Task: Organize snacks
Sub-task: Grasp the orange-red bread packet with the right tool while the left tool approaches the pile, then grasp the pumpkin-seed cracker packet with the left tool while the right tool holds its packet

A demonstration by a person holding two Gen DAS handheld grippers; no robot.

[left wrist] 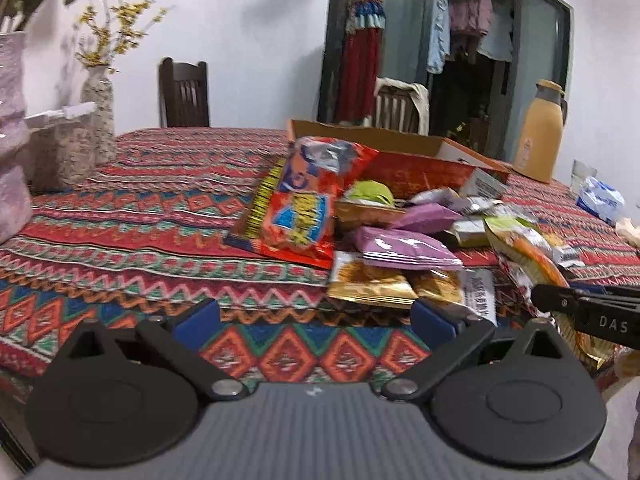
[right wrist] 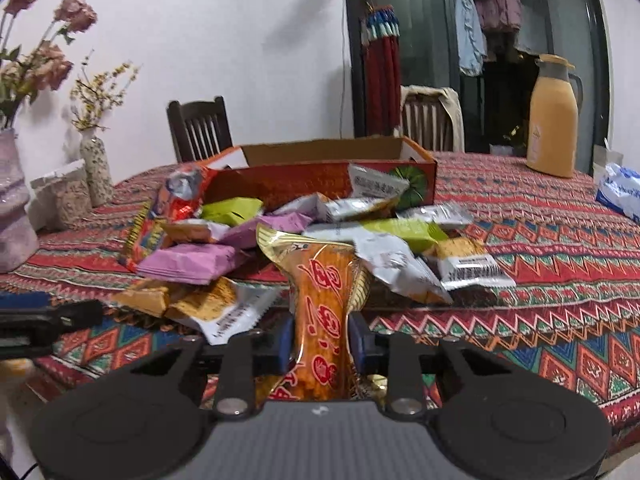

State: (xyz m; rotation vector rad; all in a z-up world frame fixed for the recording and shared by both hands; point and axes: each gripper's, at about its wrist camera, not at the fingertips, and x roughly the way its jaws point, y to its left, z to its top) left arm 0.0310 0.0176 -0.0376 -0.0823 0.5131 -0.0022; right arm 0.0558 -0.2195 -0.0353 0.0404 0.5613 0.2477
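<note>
Patterned tablecloth (right wrist: 540, 240) carries a loose snack pile (right wrist: 280, 232) ahead of both sets of fingers, open cardboard box (right wrist: 320, 152) just beyond it. Right gripper (right wrist: 322, 344) pinches an orange-gold packet (right wrist: 324, 300) between its blue pads; left gripper (left wrist: 316, 320) is spread and empty, short of the pile. Step looks like pick done; next move likely carries the packet over the pile into the box.

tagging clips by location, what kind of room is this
Most likely a home dining room: a table under a patterned tablecloth, wooden dining chairs against the wall, flower vases, and laundry hanging behind the glass door.
</note>
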